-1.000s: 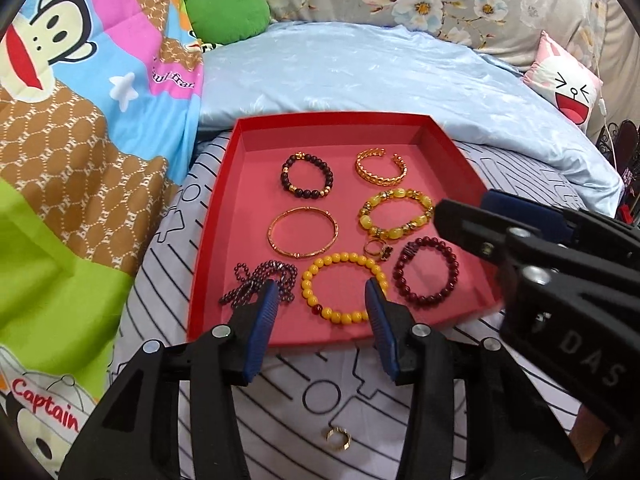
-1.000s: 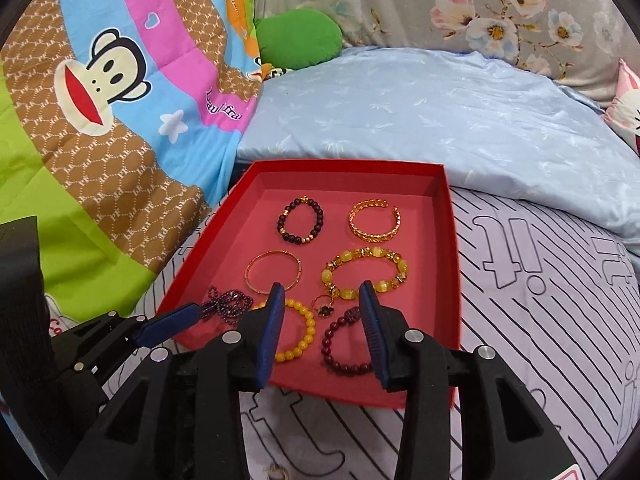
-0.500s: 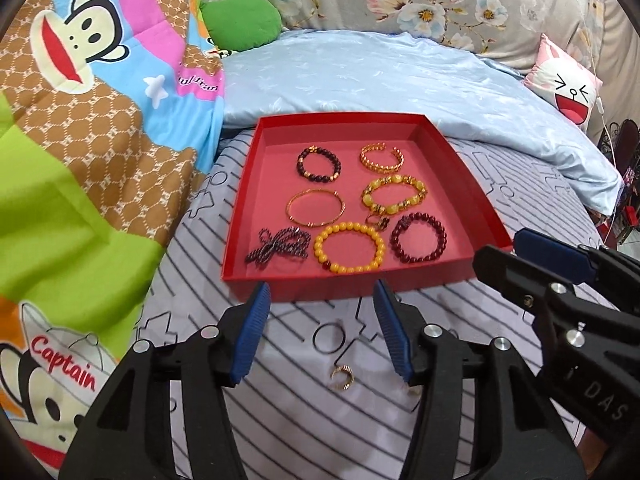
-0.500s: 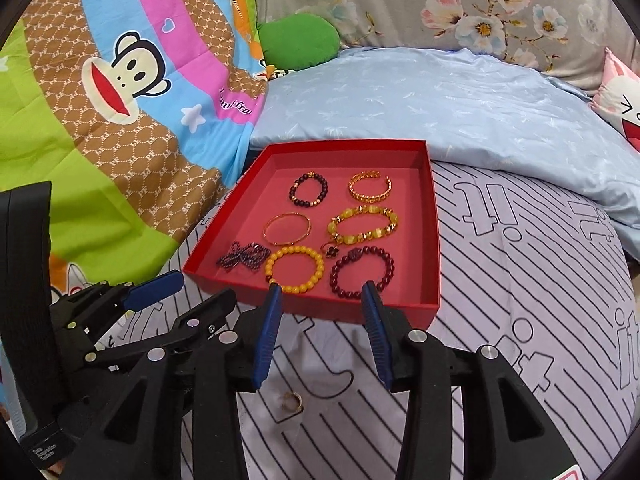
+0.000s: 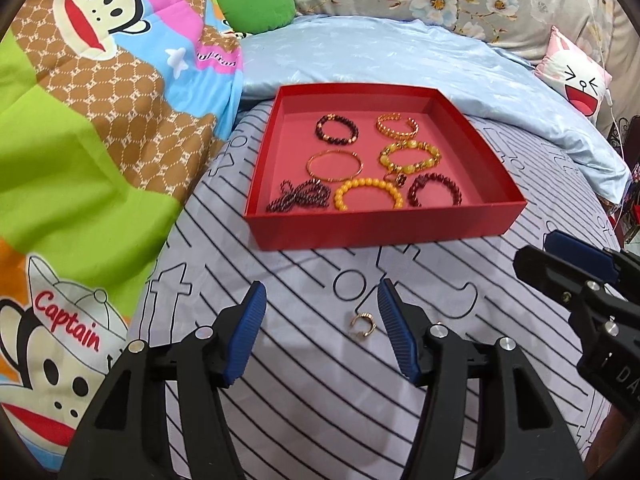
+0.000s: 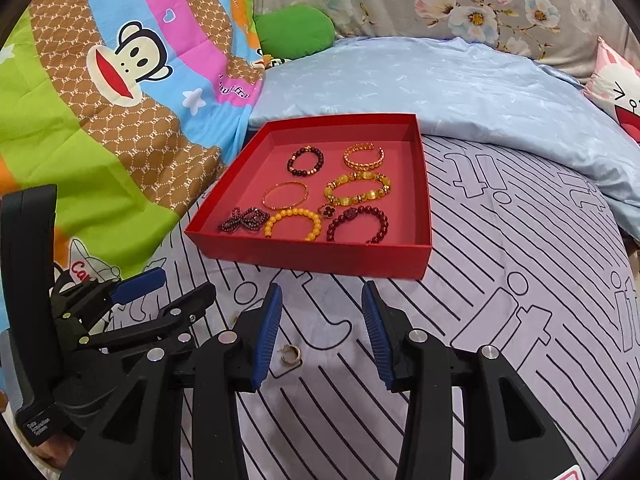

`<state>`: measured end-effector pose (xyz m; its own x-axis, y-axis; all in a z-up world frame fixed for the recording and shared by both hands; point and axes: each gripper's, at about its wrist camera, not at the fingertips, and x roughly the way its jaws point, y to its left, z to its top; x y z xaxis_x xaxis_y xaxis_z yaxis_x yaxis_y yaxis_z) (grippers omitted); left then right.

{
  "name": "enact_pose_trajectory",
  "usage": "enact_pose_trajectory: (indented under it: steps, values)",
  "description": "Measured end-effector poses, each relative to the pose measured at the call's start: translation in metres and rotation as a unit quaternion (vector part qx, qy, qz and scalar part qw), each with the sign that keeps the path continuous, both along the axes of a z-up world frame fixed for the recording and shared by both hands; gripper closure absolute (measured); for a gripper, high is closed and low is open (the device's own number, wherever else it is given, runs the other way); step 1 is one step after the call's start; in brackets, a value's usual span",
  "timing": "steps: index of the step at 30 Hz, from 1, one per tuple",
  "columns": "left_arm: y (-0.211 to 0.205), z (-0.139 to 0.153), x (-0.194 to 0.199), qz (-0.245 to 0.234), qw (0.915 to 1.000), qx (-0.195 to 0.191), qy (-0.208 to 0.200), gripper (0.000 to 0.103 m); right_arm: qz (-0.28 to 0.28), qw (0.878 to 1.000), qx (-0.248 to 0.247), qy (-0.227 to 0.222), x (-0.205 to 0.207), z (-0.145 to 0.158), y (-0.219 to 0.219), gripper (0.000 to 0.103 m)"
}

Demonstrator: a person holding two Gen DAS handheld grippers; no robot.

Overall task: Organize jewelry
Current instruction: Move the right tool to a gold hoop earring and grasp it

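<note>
A red tray [image 5: 384, 228] [image 6: 320, 258] lies on the striped bedsheet and holds several bracelets, among them a yellow bead bracelet [image 5: 368, 196] [image 6: 294, 222] and a dark red bead bracelet [image 5: 434, 194] [image 6: 356, 224]. A small gold open ring [image 5: 362, 324] [image 6: 290, 354] lies on the sheet in front of the tray. My left gripper [image 5: 320, 312] is open and empty, with the ring between its fingers near the right one. My right gripper [image 6: 322, 320] is open and empty, with the ring near its left finger.
A cartoon monkey quilt [image 5: 88, 120] is piled at the left. A light blue duvet [image 5: 400, 56] lies behind the tray, with a green cushion [image 5: 256, 6] and a cat-face pillow [image 5: 576, 84]. The right gripper shows at the right of the left wrist view [image 5: 580, 280].
Both grippers have pulled back from above the tray toward the near side of the bed. The gold ring now lies between the fingers of each. Both stay open.
</note>
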<state>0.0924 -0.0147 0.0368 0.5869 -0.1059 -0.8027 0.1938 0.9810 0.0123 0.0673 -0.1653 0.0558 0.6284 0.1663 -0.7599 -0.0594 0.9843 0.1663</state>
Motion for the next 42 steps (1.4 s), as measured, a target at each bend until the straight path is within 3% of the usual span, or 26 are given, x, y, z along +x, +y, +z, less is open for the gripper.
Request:
enact_pose_trajectory:
  steps: [15, 27, 32, 37, 42]
  values:
    - [0.014, -0.025, -0.024, 0.012, 0.9995, 0.011, 0.026, 0.042, 0.015, 0.999, -0.013, 0.046, -0.024, -0.043, 0.015, 0.062]
    - [0.03, -0.034, -0.028, 0.026, 0.9987, 0.012, 0.041, 0.041, 0.045, 0.997, -0.033, 0.062, -0.008, -0.066, 0.041, 0.062]
    - [0.029, -0.034, -0.026, 0.026, 0.9987, 0.012, 0.041, 0.041, 0.048, 0.996, -0.051, 0.062, 0.0, -0.071, 0.045, 0.068]
    - [0.026, -0.034, -0.024, 0.022, 0.9988, 0.012, 0.043, 0.041, 0.051, 0.995, -0.07, 0.057, 0.003, -0.072, 0.047, 0.088]
    - [0.022, -0.034, -0.023, 0.016, 0.9989, 0.011, 0.044, 0.041, 0.048, 0.995, -0.065, 0.057, 0.0, -0.07, 0.042, 0.088]
